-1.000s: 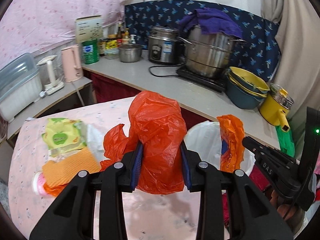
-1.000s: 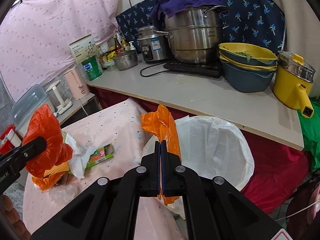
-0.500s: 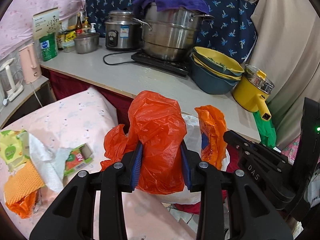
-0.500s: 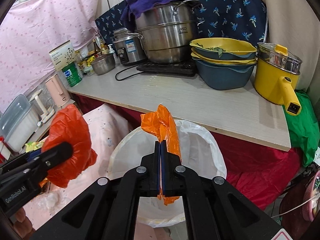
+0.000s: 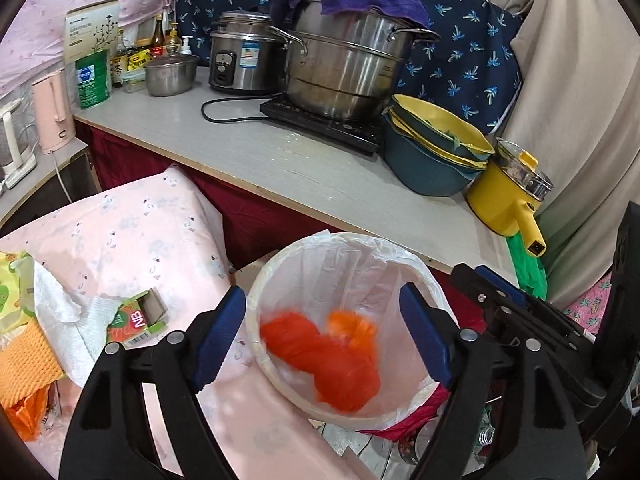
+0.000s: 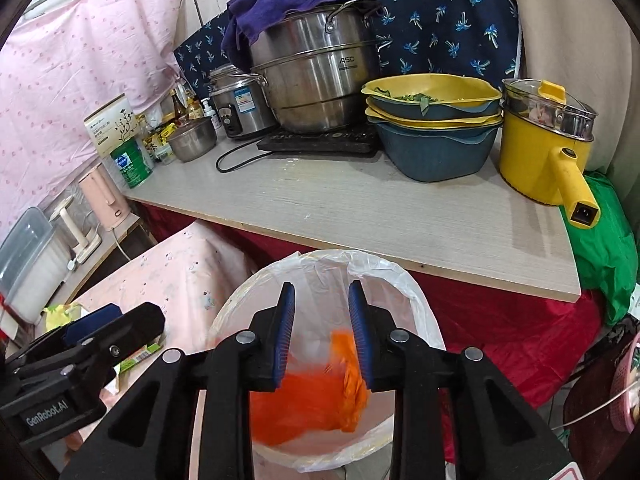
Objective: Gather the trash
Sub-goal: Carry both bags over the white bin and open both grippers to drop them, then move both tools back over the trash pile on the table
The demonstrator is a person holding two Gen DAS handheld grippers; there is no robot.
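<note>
Blue-padded fingers [image 5: 222, 332] of the left gripper [image 5: 322, 334] stand wide apart and are opening above a white-lined trash bin [image 5: 280, 264], nothing pressed between them. The right gripper [image 6: 322, 330] is opening its narrower gap over the same bin; a crumpled orange wrapper [image 6: 350, 384] shows just beyond its right pad, and motion blur hides whether the two touch. Below it a larger red-orange plastic bag [image 5: 328, 360] lies smeared inside the thin, wrinkled liner, its outline too blurred to trace. From the left wrist view the right gripper's black frame is cut off at the picture's edge.

Beside the bin, a table [image 5: 132, 236] under a pale pink printed cloth still carries litter: a small red-and-green carton [image 5: 136, 318], a crumpled white paper towel [image 5: 64, 320], an orange ribbed sponge cloth [image 5: 24, 364] and a green-and-yellow packet [image 5: 10, 292], the last cropped by the fisheye rim.

Behind, a grey wood-grain counter [image 6: 360, 204] holds a tall steel steamer pot [image 6: 316, 80] draped with purple cloth, a steel rice cooker [image 6: 236, 100], stacked blue-and-yellow basins [image 6: 432, 128] and a yellow electric pot [image 6: 544, 148].
</note>
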